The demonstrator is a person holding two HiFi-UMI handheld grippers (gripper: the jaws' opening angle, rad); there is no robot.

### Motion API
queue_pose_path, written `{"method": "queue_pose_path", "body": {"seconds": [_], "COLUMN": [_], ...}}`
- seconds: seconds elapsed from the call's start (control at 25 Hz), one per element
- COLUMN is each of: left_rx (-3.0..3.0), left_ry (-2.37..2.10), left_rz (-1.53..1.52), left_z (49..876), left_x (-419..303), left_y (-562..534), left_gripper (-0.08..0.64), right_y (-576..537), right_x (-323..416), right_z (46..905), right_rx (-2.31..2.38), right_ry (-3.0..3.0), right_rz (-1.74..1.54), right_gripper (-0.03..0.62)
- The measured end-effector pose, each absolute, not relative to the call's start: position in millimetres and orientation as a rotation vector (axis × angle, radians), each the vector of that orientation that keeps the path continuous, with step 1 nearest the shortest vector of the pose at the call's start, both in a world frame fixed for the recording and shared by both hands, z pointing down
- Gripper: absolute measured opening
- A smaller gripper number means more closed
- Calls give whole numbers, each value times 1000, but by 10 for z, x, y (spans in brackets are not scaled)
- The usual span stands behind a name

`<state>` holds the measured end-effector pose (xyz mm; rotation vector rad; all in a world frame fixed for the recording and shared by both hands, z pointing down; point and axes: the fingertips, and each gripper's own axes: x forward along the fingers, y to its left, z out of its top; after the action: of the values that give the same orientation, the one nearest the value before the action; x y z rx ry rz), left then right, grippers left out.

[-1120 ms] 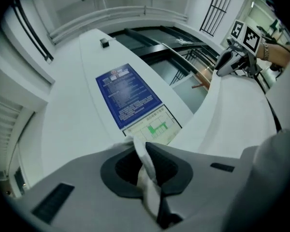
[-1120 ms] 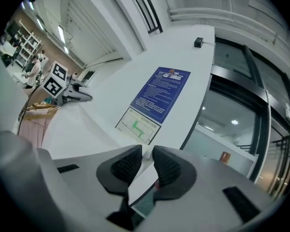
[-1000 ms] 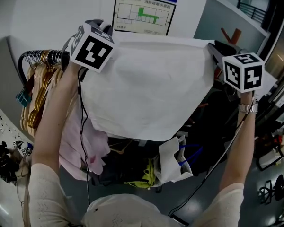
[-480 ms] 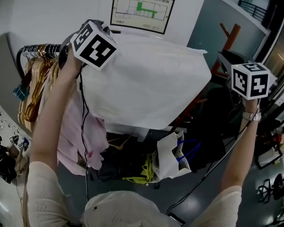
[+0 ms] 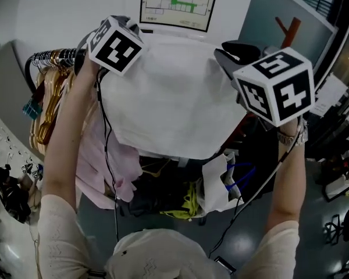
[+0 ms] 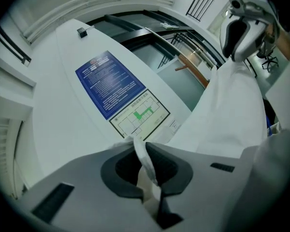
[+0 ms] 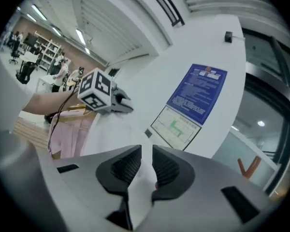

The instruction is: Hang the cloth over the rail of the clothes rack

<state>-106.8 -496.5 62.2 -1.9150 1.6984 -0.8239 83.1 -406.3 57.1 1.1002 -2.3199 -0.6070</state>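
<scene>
Left tool (image 6: 141, 149) and right tool (image 7: 146, 156) each clamp the one white cloth (image 5: 174, 103).

All three views toward wall poster (image 5: 175, 4)

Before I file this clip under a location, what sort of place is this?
Probably a workplace or lab, not a home: a floor plan under a blue notice on the wall, a clothes rack crowded with hangers, and people by shelving beyond.
</scene>
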Motion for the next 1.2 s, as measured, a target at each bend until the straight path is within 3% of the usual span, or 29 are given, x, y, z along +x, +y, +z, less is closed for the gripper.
{"method": "queue_pose_path", "body": {"seconds": [0.32,0.8,1.2], "left_rx": [-2091,-2624,-2885], "left_ry": [1505,776,384], "left_rz": [-874,-1295,-1193], "left_z": [575,884,542], "left_x": [-1003,-1138,-1469], "left_y": [-4822,-4587,-4506], "left_gripper": [20,37,37], "right_y": [-4229,-4317,-4391], "right_x": [806,849,800], "right_z": [772,775,795], "right_rx": [1022,1119,1147], "right_ry": [-2290,-2256,-2170], "right_rz": [-532,-474,-427], "right_gripper": [83,78,41]}}
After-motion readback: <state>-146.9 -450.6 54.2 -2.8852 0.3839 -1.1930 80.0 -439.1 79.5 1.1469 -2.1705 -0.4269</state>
